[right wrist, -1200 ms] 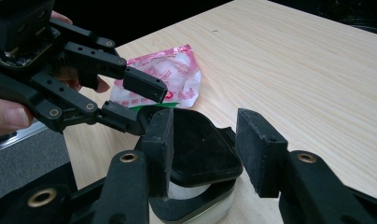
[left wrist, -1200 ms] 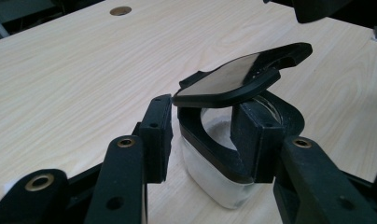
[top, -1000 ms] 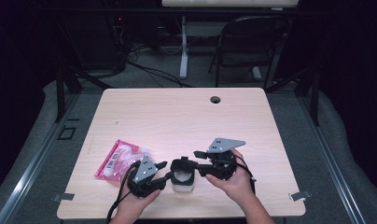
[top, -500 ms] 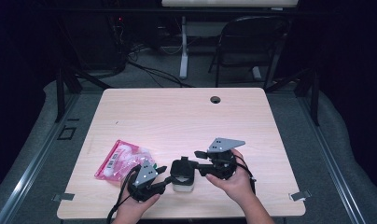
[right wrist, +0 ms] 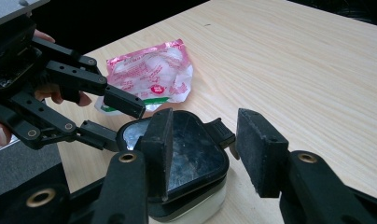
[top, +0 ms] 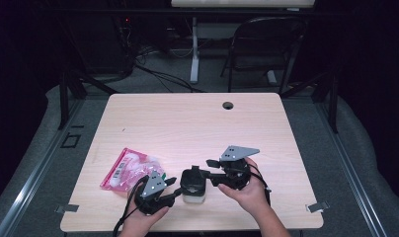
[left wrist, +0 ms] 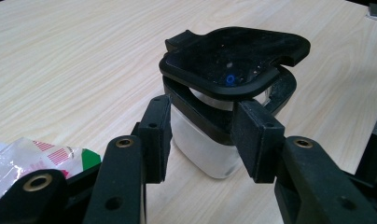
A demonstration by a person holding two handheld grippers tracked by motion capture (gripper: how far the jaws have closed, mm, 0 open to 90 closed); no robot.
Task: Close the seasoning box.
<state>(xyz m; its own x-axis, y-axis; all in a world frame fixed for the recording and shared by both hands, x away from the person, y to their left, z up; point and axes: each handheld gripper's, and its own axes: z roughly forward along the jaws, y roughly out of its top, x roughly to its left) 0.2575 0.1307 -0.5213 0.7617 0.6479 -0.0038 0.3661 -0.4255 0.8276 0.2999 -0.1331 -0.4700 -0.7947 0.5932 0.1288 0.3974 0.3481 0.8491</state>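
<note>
Nothing has shifted since the earlier frames: both hands and the container sit as before. Your left hand-held gripper (left wrist: pixel 203 135) clasps the translucent white plastic container (left wrist: pixel 203 149) by its body, pads pressed on either side. Its black hinged lid (left wrist: pixel 233 58) stands partly raised. Your right hand-held gripper (right wrist: pixel 203 149) straddles that lid, jaws apart; contact cannot be told. Container rests on the pale wood-grain bench (top: pixel 187 123), near its front edge. A pink and white plastic pouch (top: pixel 131 168) lies just beside the left gripper.
</note>
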